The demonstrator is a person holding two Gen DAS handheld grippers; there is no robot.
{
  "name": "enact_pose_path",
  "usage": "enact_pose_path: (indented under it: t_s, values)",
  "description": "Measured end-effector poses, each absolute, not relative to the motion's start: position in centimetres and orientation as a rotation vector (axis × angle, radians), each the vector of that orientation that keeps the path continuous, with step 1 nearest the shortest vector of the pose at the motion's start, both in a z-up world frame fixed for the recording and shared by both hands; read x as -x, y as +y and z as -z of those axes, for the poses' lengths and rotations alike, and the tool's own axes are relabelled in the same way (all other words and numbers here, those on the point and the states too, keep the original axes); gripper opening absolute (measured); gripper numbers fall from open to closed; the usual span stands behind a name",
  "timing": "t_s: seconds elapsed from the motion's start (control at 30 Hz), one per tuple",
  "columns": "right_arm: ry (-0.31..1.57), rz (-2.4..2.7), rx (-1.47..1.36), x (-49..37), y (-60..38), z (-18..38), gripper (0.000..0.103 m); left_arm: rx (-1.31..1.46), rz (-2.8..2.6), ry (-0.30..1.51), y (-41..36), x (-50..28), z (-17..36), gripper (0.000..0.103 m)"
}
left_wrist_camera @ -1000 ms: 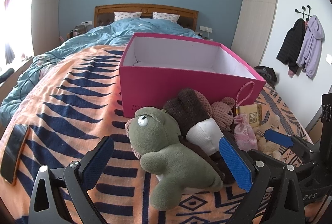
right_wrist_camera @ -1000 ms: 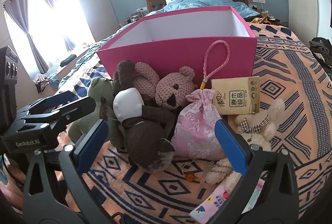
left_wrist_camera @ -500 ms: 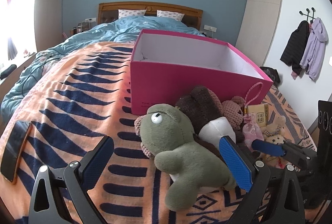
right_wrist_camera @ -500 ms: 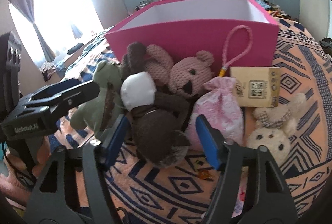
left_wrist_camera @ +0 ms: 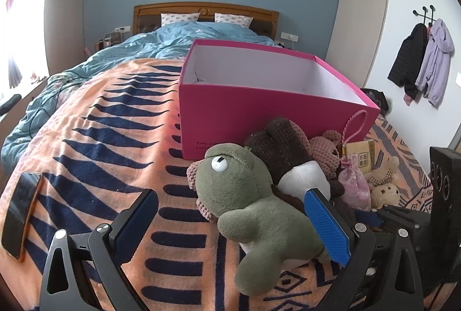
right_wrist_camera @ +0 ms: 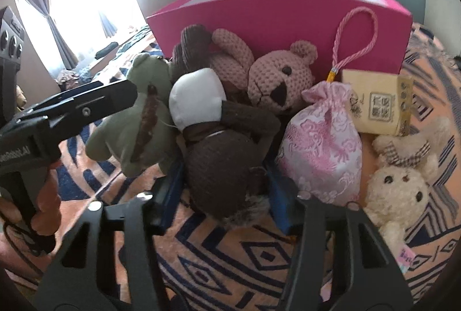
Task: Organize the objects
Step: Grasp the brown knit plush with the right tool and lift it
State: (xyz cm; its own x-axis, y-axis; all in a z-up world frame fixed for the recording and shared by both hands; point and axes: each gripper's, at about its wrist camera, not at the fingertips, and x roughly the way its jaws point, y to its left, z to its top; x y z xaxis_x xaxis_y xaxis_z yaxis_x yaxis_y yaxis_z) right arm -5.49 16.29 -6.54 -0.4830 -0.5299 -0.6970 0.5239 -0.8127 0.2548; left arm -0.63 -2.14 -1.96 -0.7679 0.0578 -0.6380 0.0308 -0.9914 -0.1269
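Brown knitted fabric of the plush toy (right_wrist_camera: 222,164) fills the lower centre of the right wrist view, where the right gripper (right_wrist_camera: 224,190) has its blue pads pressed against both flanks of the toy's body, grasping it. The toy lies on the patterned blanket (right_wrist_camera: 245,259) in a cluster with the green plush (right_wrist_camera: 138,121), the pink crocheted bear (right_wrist_camera: 279,80) and the pink satin pouch (right_wrist_camera: 322,149), all directly in front of the pink box (right_wrist_camera: 273,11), whose white interior shows no contents from these angles. The left gripper (left_wrist_camera: 230,227) is spread wide at lower centre of its view, holding nothing, with the green plush (left_wrist_camera: 247,201) between its pads. Recommended procedure: lift the brown toy straight up before moving toward the box, since the pouch and the green plush touch it and may drag along; clear the box's near wall, then release over the interior.
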Motion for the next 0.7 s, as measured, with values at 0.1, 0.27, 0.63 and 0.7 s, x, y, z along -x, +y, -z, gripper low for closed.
enact_pose_path:
  t_s: [0.1,0.27,0.63,0.7]
  values:
    - [-0.009,2.282,-1.045,5.3,17.1,5.7,0.054,1.053,-2.928,-0.176,-1.9,0.6,1.8,0.103]
    - [-0.040,2.267,-0.989,5.0,18.9,3.7,0.054,1.014,-2.886,-0.105,-1.1,0.9,1.2,0.103]
    - [-0.009,2.261,-0.869,4.4,20.7,-0.1,0.053,0.855,-2.726,0.112,2.4,1.9,0.0,0.097]
    - [-0.014,2.256,-0.858,4.9,20.1,-0.7,0.053,0.811,-2.718,0.148,2.7,1.8,-0.3,0.095]
